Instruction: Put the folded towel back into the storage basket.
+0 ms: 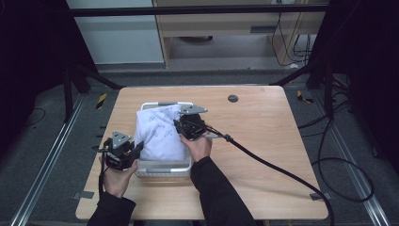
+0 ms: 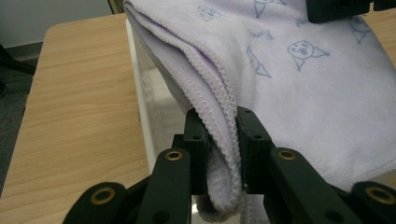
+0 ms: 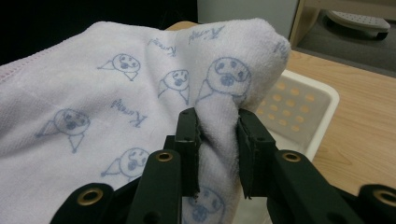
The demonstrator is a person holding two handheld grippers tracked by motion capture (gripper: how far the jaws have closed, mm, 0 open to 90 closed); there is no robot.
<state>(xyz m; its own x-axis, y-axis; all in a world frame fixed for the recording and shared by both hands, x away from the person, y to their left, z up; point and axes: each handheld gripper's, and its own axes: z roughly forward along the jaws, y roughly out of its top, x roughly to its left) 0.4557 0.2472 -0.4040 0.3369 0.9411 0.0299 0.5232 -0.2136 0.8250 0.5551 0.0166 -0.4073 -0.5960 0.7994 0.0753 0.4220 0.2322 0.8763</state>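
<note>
**Both grippers clamp a printed towel over a white basket**

Left gripper (image 2: 220,140) has its 2 black jaws pressed on the stitched, folded hem of a pale lilac towel (image 2: 299,79), the scalloped edge running up between them and a fold of cloth bulging out below. In the high view this gripper (image 1: 136,149) sits at the towel's near-left side, held by the person's left hand (image 1: 116,181), with the grey three-cornered plate on top.

Right gripper (image 3: 218,140) is likewise closed on cloth: its 2 jaws pinch a raised ridge of the towel (image 3: 93,121), which humps up above them into a rounded peak. In the high view the right gripper (image 1: 179,126) is at the towel's right side, slightly farther from the person than the left one, with the right hand (image 1: 197,147) behind it and a thick black cable (image 1: 282,172) trailing off to the near-right across the table.

Between the 2 grippers the towel (image 1: 157,134) is bunched and lifted, covering most of a white plastic basket (image 1: 162,169). Its print is small blue cartoon faces with short words. The basket's perforated wall and rim (image 3: 303,107) show just past the towel in the right gripper view, and its left wall (image 2: 140,93) in the left gripper view.

The basket stands on a light wooden table (image 1: 263,141), left of centre. A small dark round disc (image 1: 232,98) lies on the tabletop near its far edge, well apart from the basket.
</note>
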